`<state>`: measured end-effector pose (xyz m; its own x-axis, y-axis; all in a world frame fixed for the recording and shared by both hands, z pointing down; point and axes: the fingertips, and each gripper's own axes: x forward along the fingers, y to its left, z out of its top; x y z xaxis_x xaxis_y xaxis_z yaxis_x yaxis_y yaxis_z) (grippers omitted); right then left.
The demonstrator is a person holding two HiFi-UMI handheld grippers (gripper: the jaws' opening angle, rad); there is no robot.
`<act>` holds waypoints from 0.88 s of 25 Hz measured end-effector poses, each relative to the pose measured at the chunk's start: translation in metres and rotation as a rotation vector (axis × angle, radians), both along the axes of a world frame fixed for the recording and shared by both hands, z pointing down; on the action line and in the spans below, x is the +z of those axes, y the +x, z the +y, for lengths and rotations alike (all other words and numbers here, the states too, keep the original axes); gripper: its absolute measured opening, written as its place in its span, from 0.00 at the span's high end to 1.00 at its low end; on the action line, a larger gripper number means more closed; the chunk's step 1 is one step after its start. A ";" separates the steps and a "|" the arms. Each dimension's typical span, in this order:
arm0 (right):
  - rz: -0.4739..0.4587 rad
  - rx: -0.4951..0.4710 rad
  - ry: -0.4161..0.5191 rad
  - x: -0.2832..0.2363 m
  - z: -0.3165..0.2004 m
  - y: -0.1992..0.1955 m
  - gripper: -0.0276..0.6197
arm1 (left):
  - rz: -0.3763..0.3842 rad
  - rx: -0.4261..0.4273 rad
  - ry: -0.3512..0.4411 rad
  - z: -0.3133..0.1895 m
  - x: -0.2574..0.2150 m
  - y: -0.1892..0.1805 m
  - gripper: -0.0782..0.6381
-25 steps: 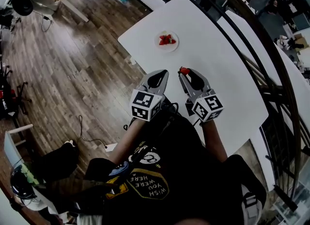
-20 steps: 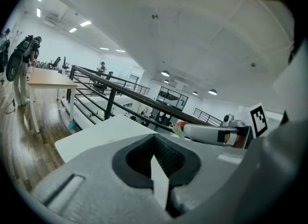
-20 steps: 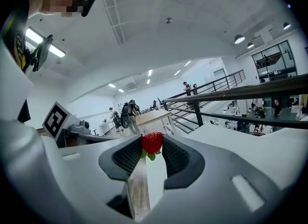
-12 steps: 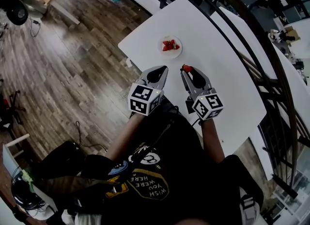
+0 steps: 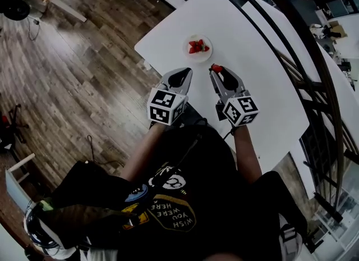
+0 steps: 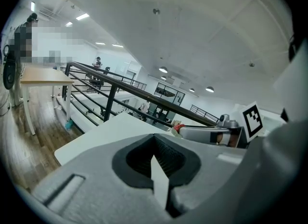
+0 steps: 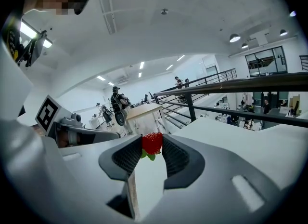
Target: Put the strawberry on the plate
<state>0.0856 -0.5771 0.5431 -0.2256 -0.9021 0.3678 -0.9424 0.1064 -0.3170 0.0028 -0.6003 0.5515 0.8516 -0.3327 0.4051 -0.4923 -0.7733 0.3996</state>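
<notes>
A small white plate (image 5: 190,53) with red strawberries (image 5: 198,45) on it sits near the far left corner of the white table (image 5: 252,58). My right gripper (image 5: 216,70) is shut on a red strawberry (image 5: 215,68) with green leaves, held above the table a little short of the plate and to its right. In the right gripper view the strawberry (image 7: 152,142) is pinched between the tips of that gripper (image 7: 152,147). My left gripper (image 5: 184,73) hovers beside it at the table's near left edge, jaws together and holding nothing (image 6: 155,143).
A black railing (image 5: 280,46) runs along the table's far side. Wooden floor (image 5: 73,69) lies to the left beyond the table edge. The right gripper (image 6: 211,134) shows in the left gripper view, and the left gripper (image 7: 82,134) in the right one.
Both grippers have moved forward, and the right one has carried the strawberry closer to the plate. The head camera has shifted a little.
</notes>
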 end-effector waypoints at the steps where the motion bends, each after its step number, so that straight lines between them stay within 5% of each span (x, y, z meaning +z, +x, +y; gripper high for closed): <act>1: -0.002 -0.006 -0.006 0.004 -0.002 0.002 0.75 | -0.005 -0.005 0.003 -0.002 0.002 0.002 0.88; 12: -0.035 -0.104 -0.066 0.043 -0.029 0.002 0.75 | -0.097 -0.028 0.001 -0.017 0.044 0.012 0.88; 22: -0.039 -0.136 -0.108 0.064 -0.041 0.006 0.75 | -0.079 -0.078 -0.101 -0.024 0.073 0.012 0.89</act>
<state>0.0916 -0.6177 0.6071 -0.3586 -0.8182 0.4494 -0.9085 0.1952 -0.3695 0.0152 -0.6247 0.6242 0.7889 -0.3504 0.5049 -0.5821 -0.6894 0.4310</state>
